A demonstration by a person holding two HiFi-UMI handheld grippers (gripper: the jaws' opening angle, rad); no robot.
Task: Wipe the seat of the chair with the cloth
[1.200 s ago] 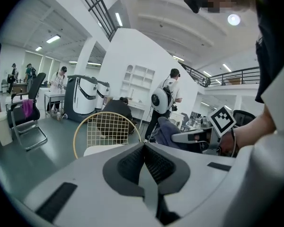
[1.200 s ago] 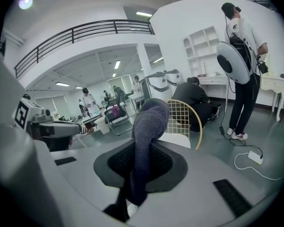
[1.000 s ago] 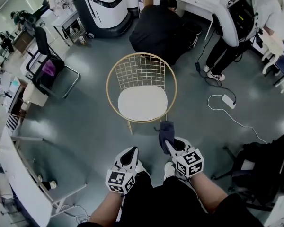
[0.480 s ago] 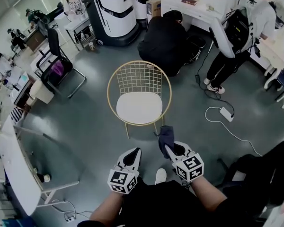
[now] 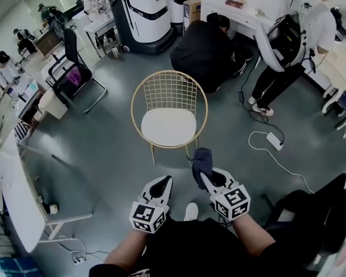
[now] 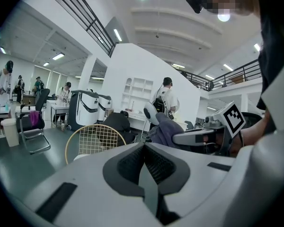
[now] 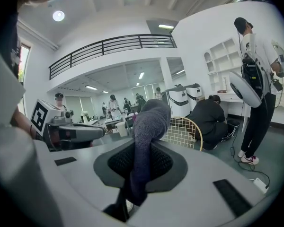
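cloth [image 7: 149,122] pinched in right gripper [image 5: 207,180] jaws, plain only in its view; left gripper [image 5: 163,183] jaws pressed together; chair [image 5: 169,126] ahead.

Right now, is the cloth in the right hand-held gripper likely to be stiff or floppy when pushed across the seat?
Probably floppy: the cloth folds over above the right hand-held gripper that pinches it. Its knit-like texture suggests it is light and unlikely to slip out.

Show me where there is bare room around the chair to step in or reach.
The chair's white seat is bare. Floor is open between it and the white table. Crowded: a crouching person behind the backrest, a power strip to the right.
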